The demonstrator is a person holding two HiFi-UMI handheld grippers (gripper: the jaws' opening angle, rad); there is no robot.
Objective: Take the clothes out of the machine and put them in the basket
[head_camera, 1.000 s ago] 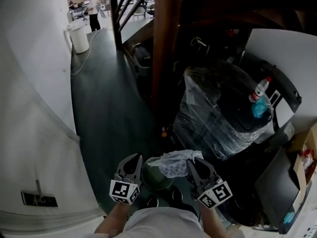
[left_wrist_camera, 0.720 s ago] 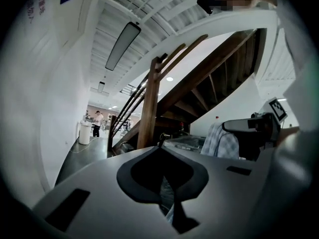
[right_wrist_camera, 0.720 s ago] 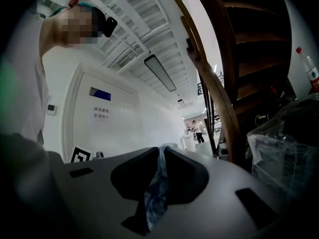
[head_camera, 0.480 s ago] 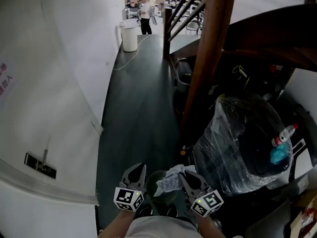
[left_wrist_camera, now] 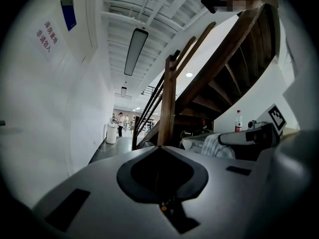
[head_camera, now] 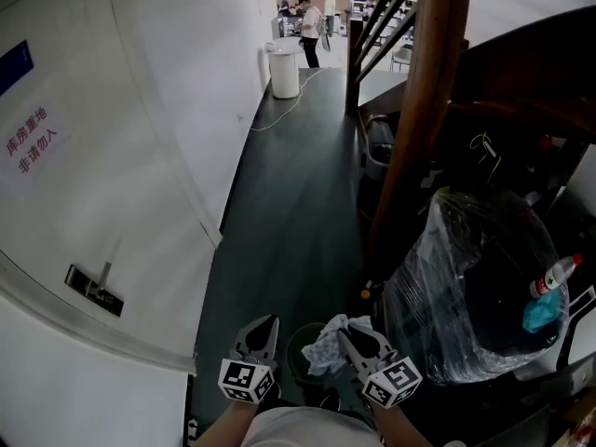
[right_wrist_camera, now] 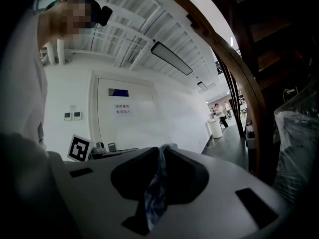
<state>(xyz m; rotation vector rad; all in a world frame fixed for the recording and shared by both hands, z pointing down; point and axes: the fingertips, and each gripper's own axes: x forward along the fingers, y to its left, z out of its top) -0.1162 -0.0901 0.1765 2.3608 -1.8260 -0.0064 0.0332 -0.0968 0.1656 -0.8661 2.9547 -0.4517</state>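
Observation:
A pale checked cloth (head_camera: 328,345) hangs from my right gripper (head_camera: 350,335), which is shut on it low in the head view. In the right gripper view the cloth (right_wrist_camera: 155,185) runs down between the closed jaws. Just under the cloth, between the two grippers, stands a dark green round container (head_camera: 300,359). My left gripper (head_camera: 265,324) is to its left with jaws together and nothing in them. The left gripper view shows the cloth (left_wrist_camera: 218,146) and the right gripper (left_wrist_camera: 249,137) off to the right. No machine is in view.
A brown wooden stair post (head_camera: 424,110) rises on the right. Beside it sits a plastic-wrapped dark bundle (head_camera: 470,287) with a bottle (head_camera: 557,276) on top. A white wall with a sign (head_camera: 33,138) runs along the left. Down the dark corridor are a white bin (head_camera: 284,71) and people (head_camera: 307,17).
The view has swung left toward the white wall and corridor. Both grippers have turned with it, and the right one has sunk with the cloth toward the dark container.

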